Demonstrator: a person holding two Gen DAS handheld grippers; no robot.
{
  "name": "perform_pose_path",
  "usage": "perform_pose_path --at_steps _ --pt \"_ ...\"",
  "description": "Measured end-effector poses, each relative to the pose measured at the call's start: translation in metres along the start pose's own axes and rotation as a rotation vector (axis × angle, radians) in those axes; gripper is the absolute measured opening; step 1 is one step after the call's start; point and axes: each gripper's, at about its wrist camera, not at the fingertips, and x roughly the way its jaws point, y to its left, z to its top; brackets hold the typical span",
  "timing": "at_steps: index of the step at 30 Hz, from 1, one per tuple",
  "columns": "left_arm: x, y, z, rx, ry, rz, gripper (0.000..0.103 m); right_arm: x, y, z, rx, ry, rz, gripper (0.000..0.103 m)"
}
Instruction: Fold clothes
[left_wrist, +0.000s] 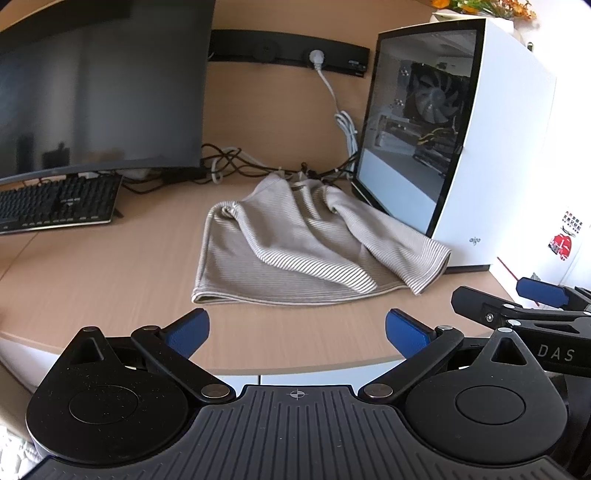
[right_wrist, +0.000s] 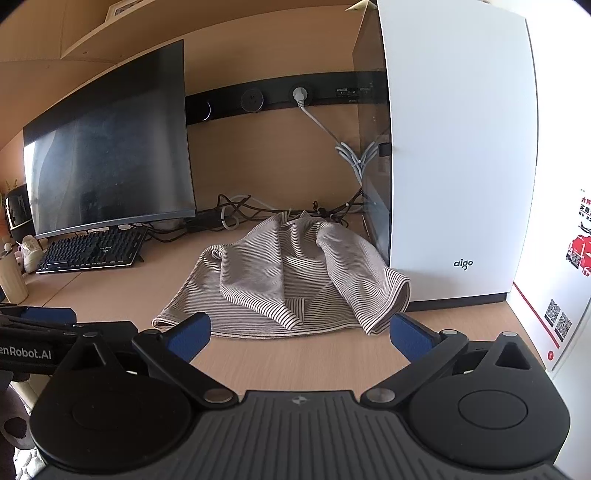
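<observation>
A beige striped garment (left_wrist: 295, 251) lies crumpled on the wooden desk (left_wrist: 110, 280), one sleeve folded over toward the white computer case. The right wrist view shows the same garment (right_wrist: 288, 280) with its hem nearest me. My left gripper (left_wrist: 297, 330) hovers open over the desk's front edge, a short way in front of the hem, holding nothing. My right gripper (right_wrist: 300, 336) is open too, its blue pads (right_wrist: 410, 338) just short of the hem and the sleeve cuff. The right gripper's fingers (left_wrist: 532, 295) also show at the right of the left wrist view.
A white computer case (left_wrist: 480, 155) with a glass side stands right of the garment, touching it. A dark monitor (left_wrist: 99, 92) and keyboard (left_wrist: 55, 206) sit at the left. Tangled cables (left_wrist: 240, 166) lie behind the garment. A white box (right_wrist: 561, 295) with red print lines the right side.
</observation>
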Motion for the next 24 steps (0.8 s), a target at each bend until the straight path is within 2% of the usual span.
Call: perform_pose_path --at_steps 24 --pt "0.0027 -0.0034 -0.0091 -0.016 0.012 0.038 0.103 0.0002 0.0045 -0.0029 -0.008 0.015 0.018 0.103"
